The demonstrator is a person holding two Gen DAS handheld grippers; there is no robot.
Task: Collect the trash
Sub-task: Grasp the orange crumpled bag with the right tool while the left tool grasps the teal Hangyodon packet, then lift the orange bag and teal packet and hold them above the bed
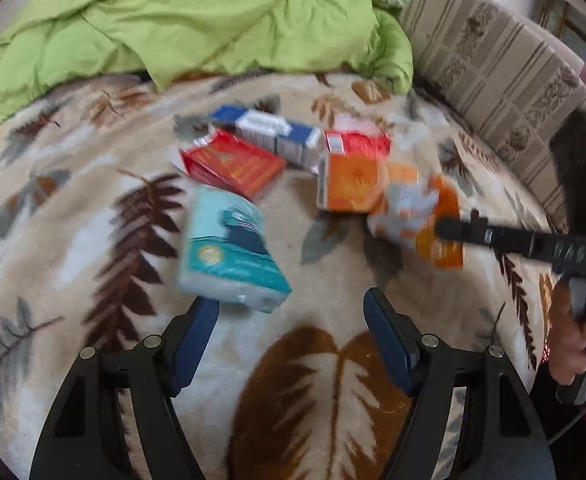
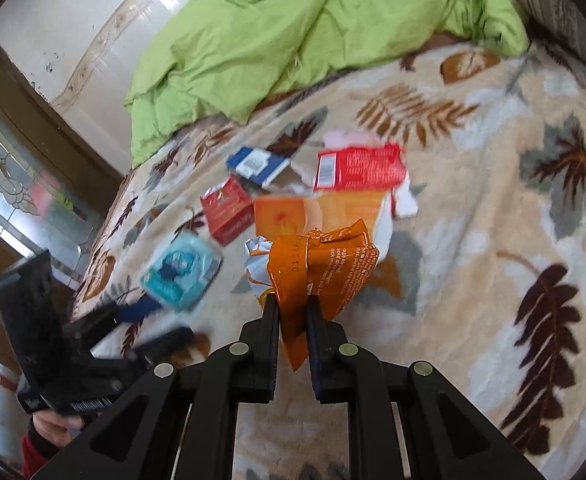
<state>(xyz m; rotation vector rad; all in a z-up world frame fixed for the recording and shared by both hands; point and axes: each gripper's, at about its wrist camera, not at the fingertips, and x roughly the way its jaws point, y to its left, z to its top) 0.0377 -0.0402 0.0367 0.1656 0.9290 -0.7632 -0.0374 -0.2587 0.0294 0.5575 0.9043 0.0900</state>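
Leaf-print blanket (image 2: 473, 240) holds blurred boxes (labels unreadable); right tool (image 2: 293, 304) pinches orange wrapper (image 2: 325, 264), left tool (image 1: 289, 312) gapes empty.

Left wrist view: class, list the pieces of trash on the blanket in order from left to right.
Teal tissue pack → red box → blue and white box → orange box → crumpled orange wrapper.

Probably bedroom: bed blanket (image 1: 93, 216), duvet (image 1: 197, 24)

The right gripper (image 2: 291, 310) clamps a crumpled orange wrapper (image 2: 321, 268) above a leaf-patterned blanket (image 2: 473, 240). Beyond lie an orange box (image 2: 279, 216), two red boxes and a blue box (image 2: 255, 166); a teal packet (image 2: 179, 274) lies left, near the left gripper (image 2: 141, 324).
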